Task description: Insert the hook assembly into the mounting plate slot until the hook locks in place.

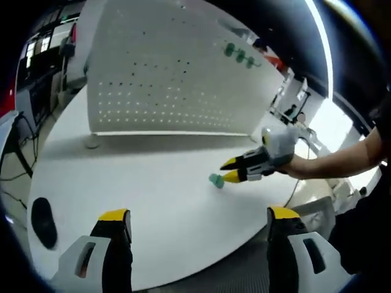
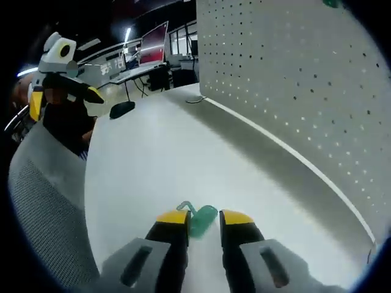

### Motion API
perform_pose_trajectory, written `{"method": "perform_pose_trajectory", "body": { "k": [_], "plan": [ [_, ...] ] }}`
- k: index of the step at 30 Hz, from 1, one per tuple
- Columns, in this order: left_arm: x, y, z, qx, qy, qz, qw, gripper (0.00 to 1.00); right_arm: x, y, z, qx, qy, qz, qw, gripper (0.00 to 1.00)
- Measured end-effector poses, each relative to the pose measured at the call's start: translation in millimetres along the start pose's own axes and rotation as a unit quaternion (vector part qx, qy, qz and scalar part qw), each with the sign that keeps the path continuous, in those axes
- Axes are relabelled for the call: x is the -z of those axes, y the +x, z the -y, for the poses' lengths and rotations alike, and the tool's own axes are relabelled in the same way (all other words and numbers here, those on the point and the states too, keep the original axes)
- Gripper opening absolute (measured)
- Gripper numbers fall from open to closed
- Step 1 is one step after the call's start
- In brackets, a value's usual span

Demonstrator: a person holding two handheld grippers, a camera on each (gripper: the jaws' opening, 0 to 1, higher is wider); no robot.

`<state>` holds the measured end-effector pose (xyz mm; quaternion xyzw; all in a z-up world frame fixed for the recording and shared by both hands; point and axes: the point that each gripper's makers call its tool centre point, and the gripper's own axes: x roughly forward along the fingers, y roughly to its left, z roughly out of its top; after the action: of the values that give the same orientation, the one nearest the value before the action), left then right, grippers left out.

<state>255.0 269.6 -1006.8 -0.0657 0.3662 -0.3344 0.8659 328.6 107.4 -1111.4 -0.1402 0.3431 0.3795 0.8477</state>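
Right gripper: right gripper with yellow-tipped jaws drawn nearly together around the hook assembly, which lies on the white table; whether the jaws already pinch it cannot be told.
Hook assembly: small teal plastic piece with a thin curled hook rising at one end; in the left gripper view it sits at the tips of the right gripper, well apart from the board.
Mounting plate: white perforated board standing upright at the table's far edge, three teal hooks already seated high on it.
Risk, grasp: a shallow hold on so small a piece could let it twist or slip out during the lift.
Risk, insertion: a tilted hook would likely jam at the slot rather than lock.
Risk, visibility: carrying it close to the board could push it out of frame.
Left gripper: left gripper held wide apart above the near table edge, empty.
Surroundings: dark computer mouse at the table's side.
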Motion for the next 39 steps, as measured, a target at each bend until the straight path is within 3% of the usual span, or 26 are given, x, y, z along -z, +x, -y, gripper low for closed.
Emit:
{"method": "perform_pose_trajectory", "body": {
  "k": [12, 16, 18, 29, 39],
  "plan": [
    [-1.9, -1, -2.9, -0.003, -0.002, -0.004, 1.0000, 0.91, -20.3, 25, -15, -0.057, -0.032, 0.004, 0.9978, 0.16],
    [-1.0, -2, -3.9, -0.004, -0.004, -0.007, 1.0000, 0.91, -22.8, 29, -16, -0.068, -0.037, 0.002, 0.9970, 0.04],
    [-0.5, -3, -5.0, -0.006, -0.003, -0.008, 0.9999, 0.90, -23.6, 28, -20, -0.084, -0.018, -0.002, 0.9963, 0.02],
    [-4.9, -1, 1.2, -0.001, 0.000, -0.002, 1.0000, 0.92, -25.1, 19, -13, -0.071, 0.037, 0.001, 0.9968, 0.00],
    [-15.7, -4, 5.4, -0.001, 0.014, 0.008, 0.9999, 0.92, -52.6, 1, 3, -0.029, 0.117, 0.054, 0.9912, 0.00]
  ]
}}
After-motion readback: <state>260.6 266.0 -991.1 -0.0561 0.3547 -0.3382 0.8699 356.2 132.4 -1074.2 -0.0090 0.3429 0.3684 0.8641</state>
